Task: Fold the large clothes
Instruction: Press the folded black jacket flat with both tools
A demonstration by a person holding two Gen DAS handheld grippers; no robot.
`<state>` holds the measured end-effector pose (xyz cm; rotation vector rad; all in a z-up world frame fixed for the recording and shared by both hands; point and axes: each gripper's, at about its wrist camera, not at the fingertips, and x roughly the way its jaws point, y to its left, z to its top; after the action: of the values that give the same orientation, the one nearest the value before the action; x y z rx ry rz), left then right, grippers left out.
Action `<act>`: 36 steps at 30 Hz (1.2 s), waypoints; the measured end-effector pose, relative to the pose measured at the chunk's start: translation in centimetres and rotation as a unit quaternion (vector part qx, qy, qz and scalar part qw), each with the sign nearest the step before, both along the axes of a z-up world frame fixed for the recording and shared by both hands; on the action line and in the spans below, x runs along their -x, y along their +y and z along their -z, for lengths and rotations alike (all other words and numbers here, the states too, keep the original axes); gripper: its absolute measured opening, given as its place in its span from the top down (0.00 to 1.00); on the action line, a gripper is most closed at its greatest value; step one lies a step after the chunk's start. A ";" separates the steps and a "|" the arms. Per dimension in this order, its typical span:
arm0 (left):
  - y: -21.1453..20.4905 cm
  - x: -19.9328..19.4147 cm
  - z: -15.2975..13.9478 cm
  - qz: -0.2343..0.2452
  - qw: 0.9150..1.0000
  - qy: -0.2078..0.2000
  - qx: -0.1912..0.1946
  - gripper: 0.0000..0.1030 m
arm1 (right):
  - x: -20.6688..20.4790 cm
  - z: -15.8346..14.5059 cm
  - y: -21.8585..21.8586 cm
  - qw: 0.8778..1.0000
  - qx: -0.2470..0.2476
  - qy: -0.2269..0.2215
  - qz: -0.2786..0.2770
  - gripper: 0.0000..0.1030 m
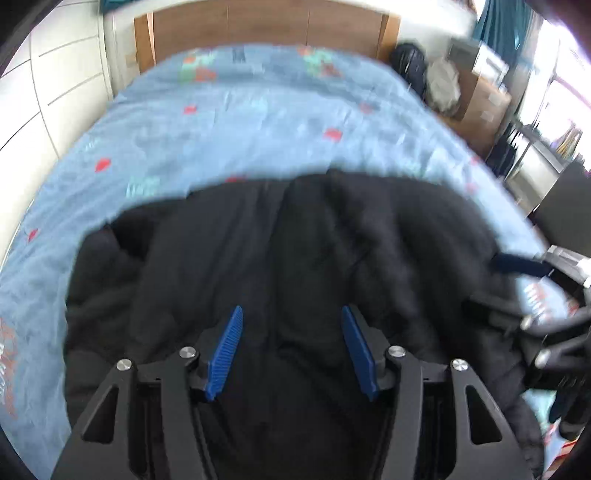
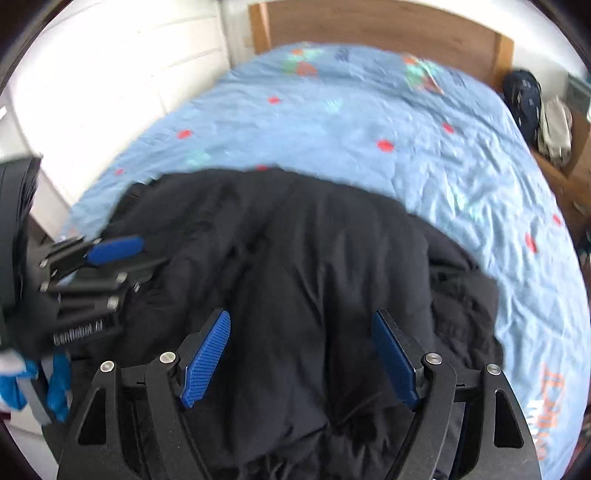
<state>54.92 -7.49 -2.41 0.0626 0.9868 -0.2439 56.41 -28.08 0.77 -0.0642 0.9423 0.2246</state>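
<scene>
Bulky black padded garment (image 1: 295, 280) lies bunched on the light blue patterned bedspread (image 1: 229, 122) at the near end of the bed, wooden headboard (image 1: 266, 22) behind; no containers visible, and both views are motion-blurred, so garment type and folds are hard to make out. Left gripper (image 1: 291, 350) and right gripper (image 2: 301, 360) hover over the cloth, blue-padded fingers spread wide, gripping nothing. Left view alone shows a dark backpack (image 1: 408, 64) on cluttered wooden furniture (image 1: 476, 99); right view shows more bare bedspread.
</scene>
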 end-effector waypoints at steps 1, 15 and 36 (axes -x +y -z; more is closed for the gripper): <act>0.3 0.0 1.4 -0.001 1.000 0.008 -0.006 0.47 | -0.2 1.1 -0.1 1.000 0.003 0.013 0.004 0.24; 0.0 1.4 6.0 -0.002 0.999 -0.035 -0.030 0.35 | -0.2 6.4 -0.4 0.998 0.055 0.012 -0.005 0.17; -0.3 2.5 5.9 -0.003 0.998 -0.045 -0.040 0.35 | 3.5 6.6 1.3 0.997 0.074 -0.024 -0.004 0.15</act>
<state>52.38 -7.80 -8.34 0.1420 0.9078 -0.1938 52.91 -26.81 -5.87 -0.2083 0.9098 0.1597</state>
